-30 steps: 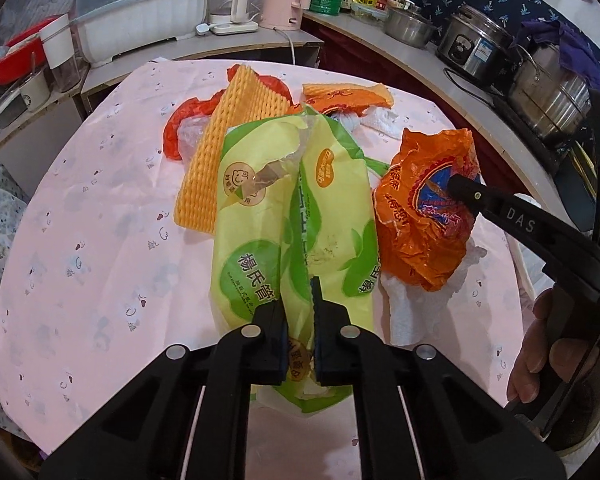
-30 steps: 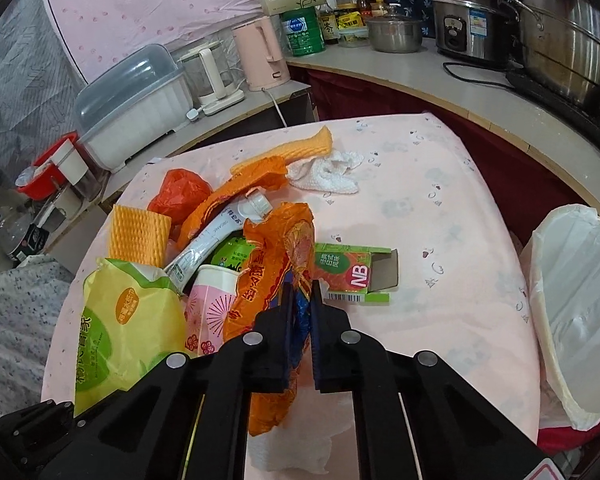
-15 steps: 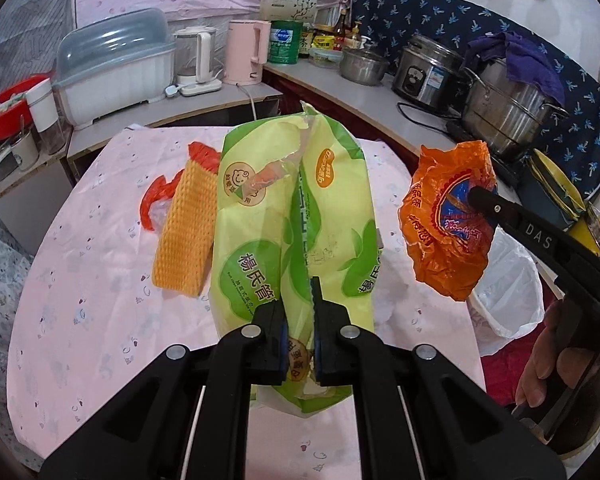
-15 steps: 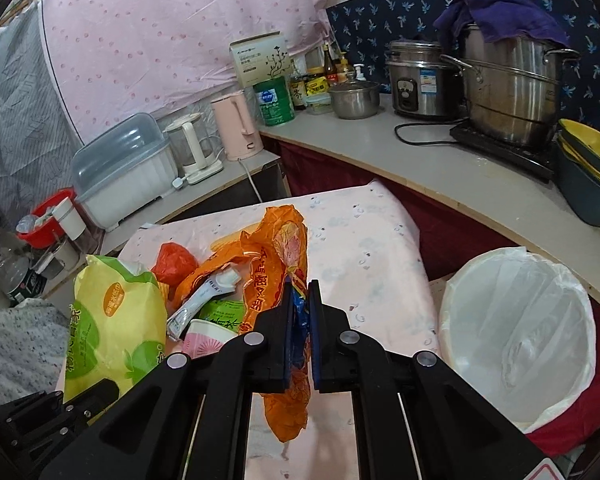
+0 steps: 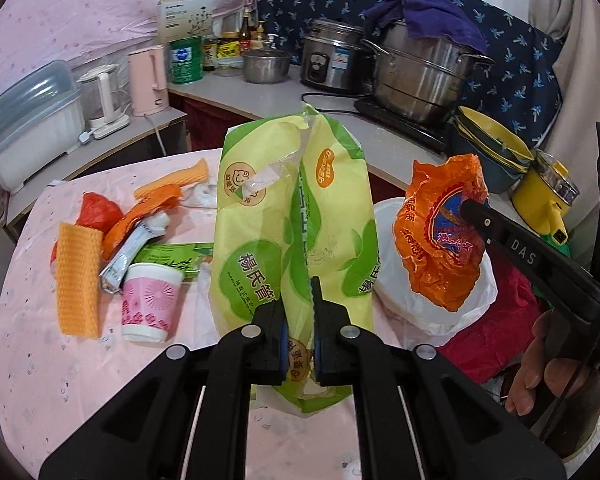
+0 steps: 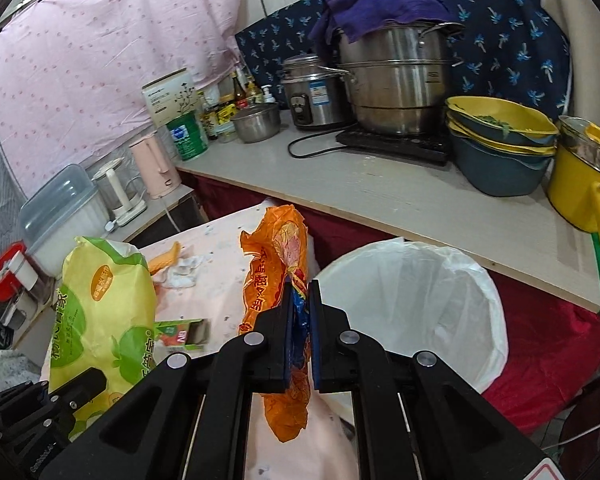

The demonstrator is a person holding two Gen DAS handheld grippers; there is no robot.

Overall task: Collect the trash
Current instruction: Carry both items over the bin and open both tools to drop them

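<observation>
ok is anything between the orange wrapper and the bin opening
Nothing visible. The orange wrapper hangs from the shut right tool just beside the white-lined bin, whose mouth is open and uncovered. The yellow-green bag hangs off to the other side.

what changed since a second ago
Both grippers lifted their bags off the table and swung toward the bin: left gripper with the yellow-green bag, right gripper with the orange bag. Both stay clamped; the other trash lies unmoved.
</observation>
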